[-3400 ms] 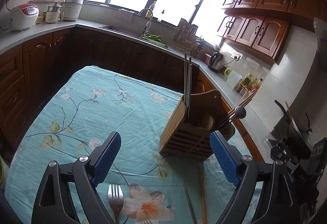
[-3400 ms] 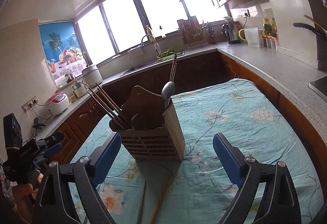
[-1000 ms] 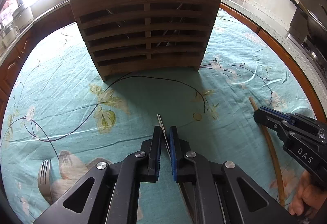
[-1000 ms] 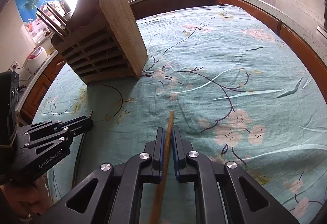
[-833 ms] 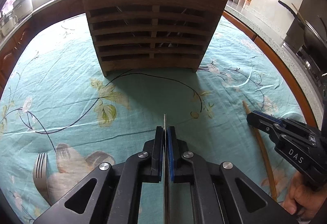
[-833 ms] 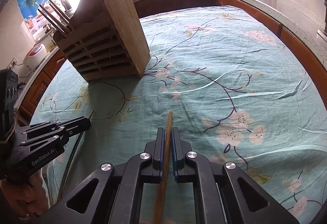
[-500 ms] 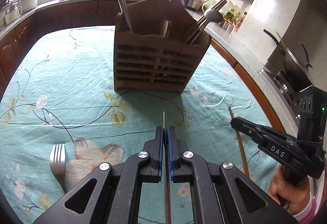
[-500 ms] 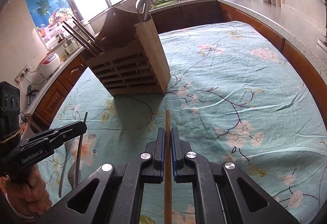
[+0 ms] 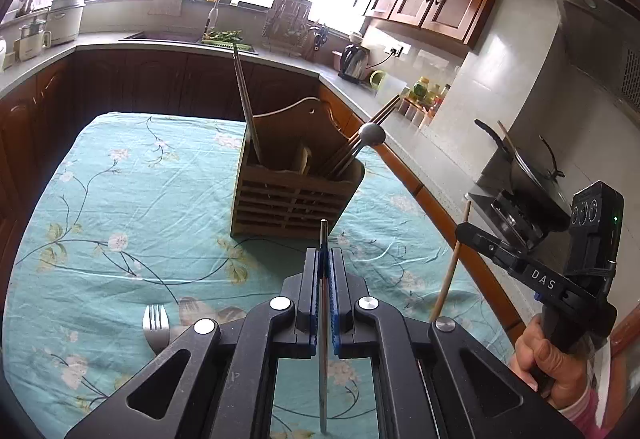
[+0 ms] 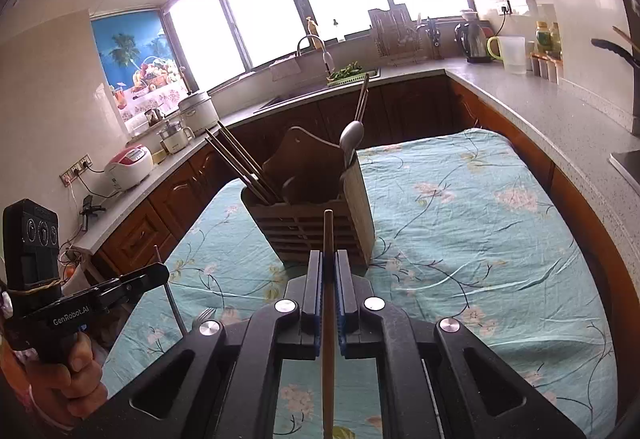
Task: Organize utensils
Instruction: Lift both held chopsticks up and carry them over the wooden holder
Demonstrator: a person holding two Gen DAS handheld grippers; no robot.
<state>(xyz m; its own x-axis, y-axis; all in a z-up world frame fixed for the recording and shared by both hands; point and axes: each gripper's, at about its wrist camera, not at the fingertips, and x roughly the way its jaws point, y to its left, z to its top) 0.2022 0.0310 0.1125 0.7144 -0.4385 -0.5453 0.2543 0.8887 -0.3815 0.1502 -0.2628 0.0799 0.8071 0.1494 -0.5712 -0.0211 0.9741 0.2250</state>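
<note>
A slatted wooden utensil holder [image 9: 294,195] [image 10: 316,215] stands on the floral cloth, with chopsticks and a spoon in it. My left gripper [image 9: 325,259] is shut on a thin metal chopstick [image 9: 323,239], held up in the air short of the holder. My right gripper [image 10: 328,263] is shut on a wooden chopstick [image 10: 328,235], also lifted, facing the holder from the other side. The right gripper with its chopstick [image 9: 454,263] shows at the right of the left wrist view. The left gripper [image 10: 156,271] shows at the left of the right wrist view. A metal fork [image 9: 156,327] lies on the cloth.
The table [image 9: 120,199] has a teal floral cloth. Dark wood counters wrap around it, with a sink [image 9: 168,37], a kettle [image 9: 354,63], a rice cooker [image 10: 128,167] and a stove with a pan [image 9: 528,175].
Both grippers went from open to shut on a chopstick on the cloth, then lifted and tilted up, so the holder now sits farther ahead.
</note>
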